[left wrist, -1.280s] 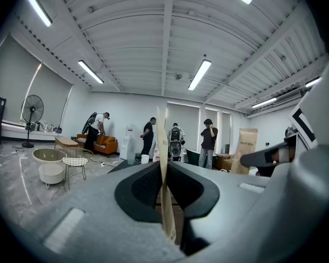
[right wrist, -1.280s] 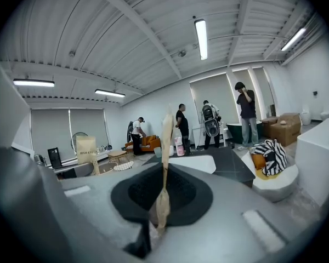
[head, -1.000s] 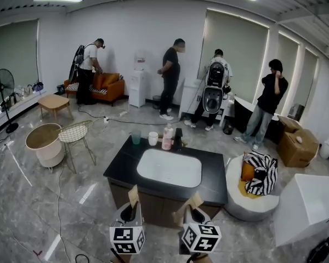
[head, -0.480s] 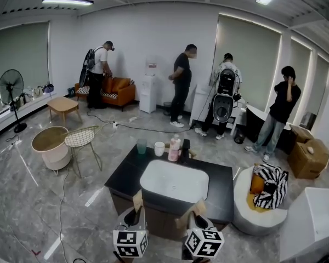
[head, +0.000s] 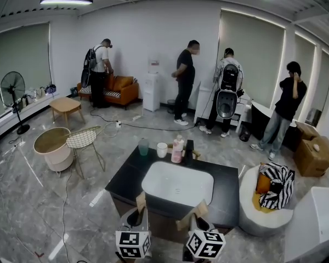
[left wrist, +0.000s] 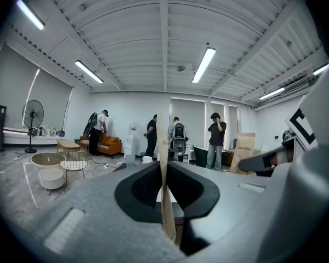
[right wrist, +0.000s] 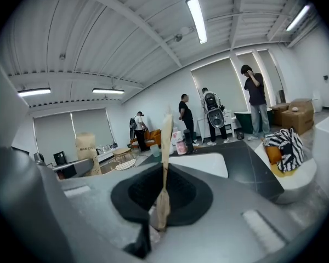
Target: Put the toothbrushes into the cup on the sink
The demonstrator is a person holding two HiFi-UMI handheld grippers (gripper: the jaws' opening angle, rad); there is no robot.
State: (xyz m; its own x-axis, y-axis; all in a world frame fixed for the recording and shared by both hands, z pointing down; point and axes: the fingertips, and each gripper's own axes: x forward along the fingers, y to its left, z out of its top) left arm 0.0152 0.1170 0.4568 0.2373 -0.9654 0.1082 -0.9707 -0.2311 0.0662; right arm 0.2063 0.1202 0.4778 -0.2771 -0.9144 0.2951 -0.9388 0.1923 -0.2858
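Observation:
A black counter (head: 123, 175) with a white sink basin (head: 178, 183) stands ahead of me. On its far edge are a green cup (head: 143, 147), a white cup (head: 162, 149), a pink bottle (head: 177, 149) and a dark container (head: 189, 146). I cannot pick out any toothbrushes at this distance. My left gripper (head: 140, 200) and right gripper (head: 199, 207) hover short of the counter's near edge, apart from it. On both the left gripper (left wrist: 160, 126) and the right gripper (right wrist: 166, 124) the tan pads lie flat together, shut, with nothing between them.
A wire chair (head: 83, 138) and a round tub (head: 53, 147) stand left of the counter, and a cable (head: 63, 201) runs across the floor. A white pouf with a striped cushion (head: 274, 186) sits to the right. Several people (head: 185, 81) stand at the back wall.
The counter and sink have drawn closer and a little lower in the head view as I approach. Both grippers keep their place at the bottom and stay shut.

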